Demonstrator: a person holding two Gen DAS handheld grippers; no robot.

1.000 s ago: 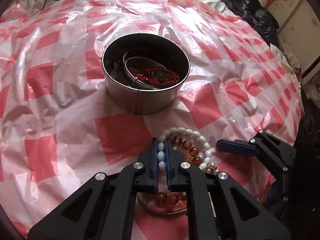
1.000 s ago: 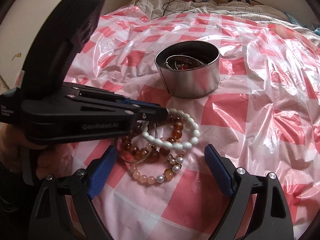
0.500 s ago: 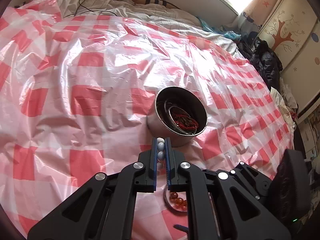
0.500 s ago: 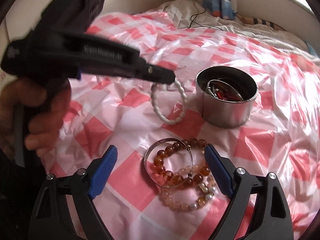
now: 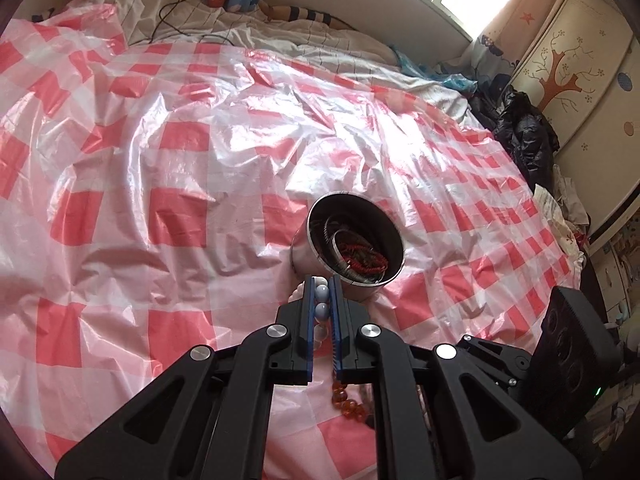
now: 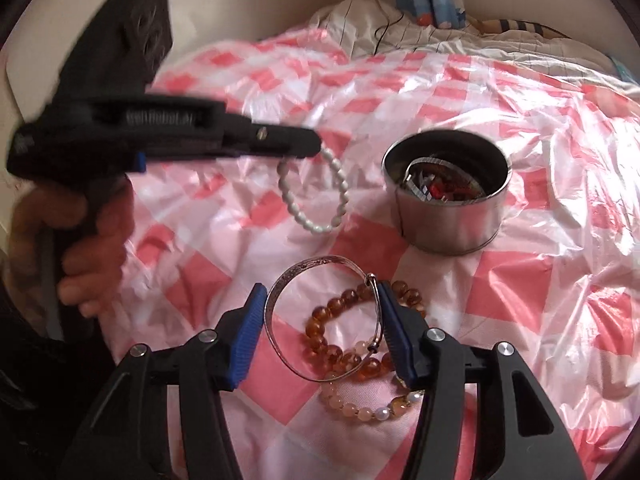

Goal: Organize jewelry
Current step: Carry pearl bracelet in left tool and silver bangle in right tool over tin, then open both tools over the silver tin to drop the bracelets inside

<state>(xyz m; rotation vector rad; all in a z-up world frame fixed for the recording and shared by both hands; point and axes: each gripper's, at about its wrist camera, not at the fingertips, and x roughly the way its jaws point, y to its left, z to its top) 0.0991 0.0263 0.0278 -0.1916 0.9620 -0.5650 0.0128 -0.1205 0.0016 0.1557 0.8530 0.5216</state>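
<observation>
My left gripper (image 5: 322, 300) is shut on a white bead bracelet (image 5: 321, 312) and holds it in the air; in the right wrist view the bracelet (image 6: 316, 200) hangs from it, left of the round metal tin (image 6: 452, 216). The tin (image 5: 352, 240) holds red and silver jewelry. My right gripper (image 6: 324, 320) is open, its jaws either side of a silver bangle (image 6: 280, 296) lying on the cloth. An amber bead bracelet (image 6: 340, 344) and a pale pink bead bracelet (image 6: 352, 404) lie under and beside the bangle.
A red-and-white checked plastic sheet (image 5: 180, 168) covers the bed. Bedding and a cable (image 5: 176, 4) lie at the far end. A cupboard (image 5: 580, 60) and dark clothes (image 5: 520, 136) stand at the right.
My left gripper has lifted the white bead bracelet off the pile and carried it up toward the tin. My right gripper has moved in and narrowed around the silver bangle.
</observation>
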